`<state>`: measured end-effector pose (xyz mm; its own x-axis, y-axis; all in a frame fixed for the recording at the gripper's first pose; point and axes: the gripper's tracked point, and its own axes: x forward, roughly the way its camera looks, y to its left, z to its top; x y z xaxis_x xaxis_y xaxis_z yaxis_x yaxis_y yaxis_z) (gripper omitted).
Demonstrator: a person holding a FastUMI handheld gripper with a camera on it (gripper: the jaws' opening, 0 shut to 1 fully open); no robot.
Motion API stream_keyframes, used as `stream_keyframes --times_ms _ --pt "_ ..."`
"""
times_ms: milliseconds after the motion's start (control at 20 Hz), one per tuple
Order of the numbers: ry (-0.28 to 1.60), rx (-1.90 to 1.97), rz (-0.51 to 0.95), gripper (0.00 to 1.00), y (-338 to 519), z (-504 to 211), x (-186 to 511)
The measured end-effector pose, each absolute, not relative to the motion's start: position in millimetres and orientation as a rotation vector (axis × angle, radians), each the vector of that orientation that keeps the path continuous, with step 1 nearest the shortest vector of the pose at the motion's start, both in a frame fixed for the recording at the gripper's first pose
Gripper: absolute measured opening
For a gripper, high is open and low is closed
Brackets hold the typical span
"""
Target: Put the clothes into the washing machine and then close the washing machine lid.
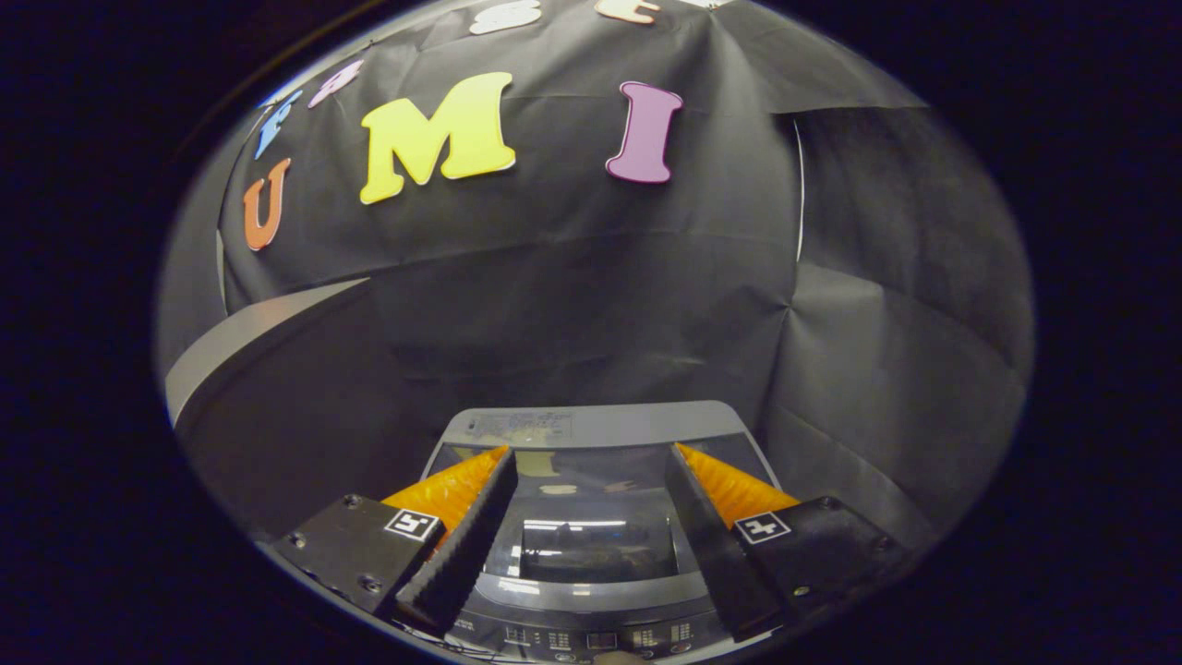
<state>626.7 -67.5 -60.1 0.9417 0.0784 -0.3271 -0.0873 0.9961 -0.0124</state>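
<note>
Hovering above the washing machine (591, 517), the gripper (591, 457) is held with its fingers spread wide apart and nothing between them. Through the gap, the glossy lid (596, 503) is seen lying flat and closed over the tub, with reflections on its dark window. Nearer than the lid, between the finger bases, the control panel (591, 637) with its small buttons is made out; beyond the fingertips, the grey back edge of the machine (591, 425) is noted, and behind it the black cloth wall (572, 305). No clothes are seen, so their place cannot be told. With the lid down, the step in hand is judged to be either the very start or the finish of the task; which one cannot be settled. If loading remains, the lid's front edge would need to be caught and lifted first. The gripper is held level, pointed forward and slightly downward, centred over the machine.
</note>
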Motion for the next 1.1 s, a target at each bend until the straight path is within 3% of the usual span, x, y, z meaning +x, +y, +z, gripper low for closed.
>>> stream_keyframes --times_ms 500,1100 --pt "0.364 -0.074 0.105 1.00 -63.1 -88.4 545.5" --pt "0.324 -0.127 0.044 1.00 -36.7 -130.0 253.2"
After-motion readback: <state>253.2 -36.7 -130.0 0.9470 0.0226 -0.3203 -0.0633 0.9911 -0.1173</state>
